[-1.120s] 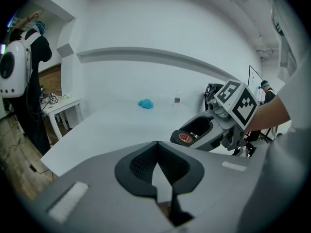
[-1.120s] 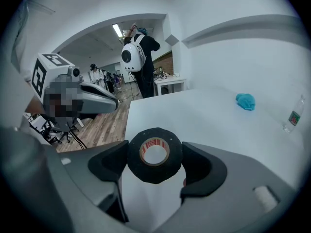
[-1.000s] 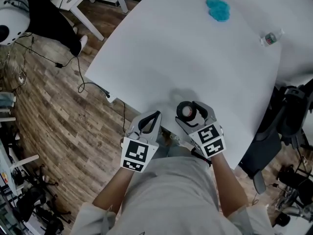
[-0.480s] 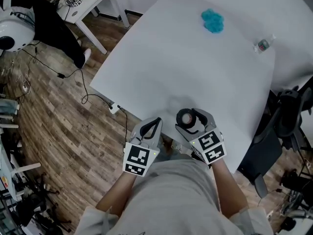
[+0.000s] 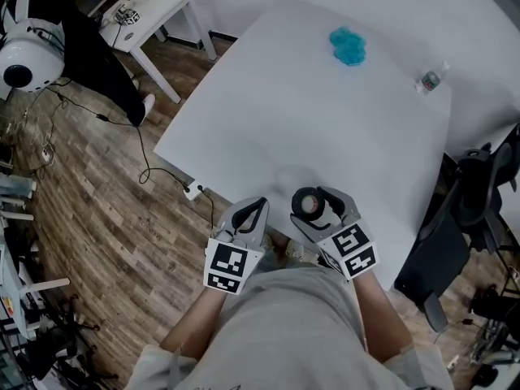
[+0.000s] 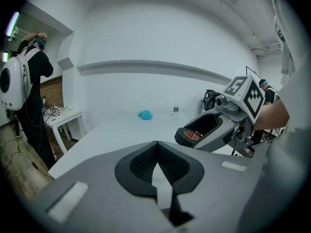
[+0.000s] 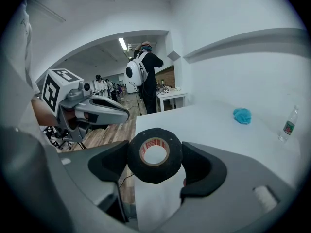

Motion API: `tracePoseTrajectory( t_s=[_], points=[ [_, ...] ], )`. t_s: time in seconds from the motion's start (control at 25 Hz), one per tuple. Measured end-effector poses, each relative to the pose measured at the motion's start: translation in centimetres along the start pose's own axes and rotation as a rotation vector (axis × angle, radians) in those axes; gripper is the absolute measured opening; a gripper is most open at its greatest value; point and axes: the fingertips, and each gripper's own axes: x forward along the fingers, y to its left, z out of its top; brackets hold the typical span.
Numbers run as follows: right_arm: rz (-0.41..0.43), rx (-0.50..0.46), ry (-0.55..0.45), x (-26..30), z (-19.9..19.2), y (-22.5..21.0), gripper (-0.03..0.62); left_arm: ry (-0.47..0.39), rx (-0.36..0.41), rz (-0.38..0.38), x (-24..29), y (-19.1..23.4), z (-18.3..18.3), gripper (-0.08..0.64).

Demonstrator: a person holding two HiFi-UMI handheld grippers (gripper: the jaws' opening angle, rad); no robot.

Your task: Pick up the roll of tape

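A black roll of tape [image 7: 154, 155] with a red-printed core sits clamped between the two dark pads of my right gripper [image 7: 155, 163], lifted off the white table [image 5: 325, 128]. In the head view the roll of tape [image 5: 309, 204] hangs over the table's near edge, held in my right gripper [image 5: 318, 206]. The left gripper view shows the roll of tape [image 6: 190, 136] off to the right. My left gripper [image 5: 249, 214] hovers beside it, off the table's near corner, its jaws closed together with nothing between them [image 6: 156, 165].
A blue crumpled cloth [image 5: 348, 45] and a small plastic bottle [image 5: 431, 80] lie at the table's far side. A small white side table [image 5: 150, 10] and a person with a white backpack [image 5: 32, 51] stand at the left. Cables [image 5: 142, 157] trail across the wooden floor. A dark chair [image 5: 475, 197] stands right.
Both grippers have risen a little, the right one carrying the roll of tape. The head view has shifted, so the table shows slightly farther off.
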Motion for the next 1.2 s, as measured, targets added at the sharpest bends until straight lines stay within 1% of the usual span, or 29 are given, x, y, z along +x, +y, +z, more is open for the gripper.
tracePoseTrajectory(
  t_s=[0.44, 0.96, 1.2],
  points=[
    [0.016, -0.017, -0.022, -0.9, 0.7, 0.8, 0.348, -0.015, 0.008, -0.003, -0.5, -1.1, 0.8, 0.015],
    [0.037, -0.028, -0.042, -1.1, 1.2, 1.1, 0.348, -0.026, -0.004, 0.035, -1.1, -0.9, 0.8, 0.015],
    [0.039, -0.022, -0.032, -1.6, 0.4, 1.7, 0.348, -0.014, -0.011, 0.022, -1.4, -1.9, 0.2, 0.015]
  ],
)
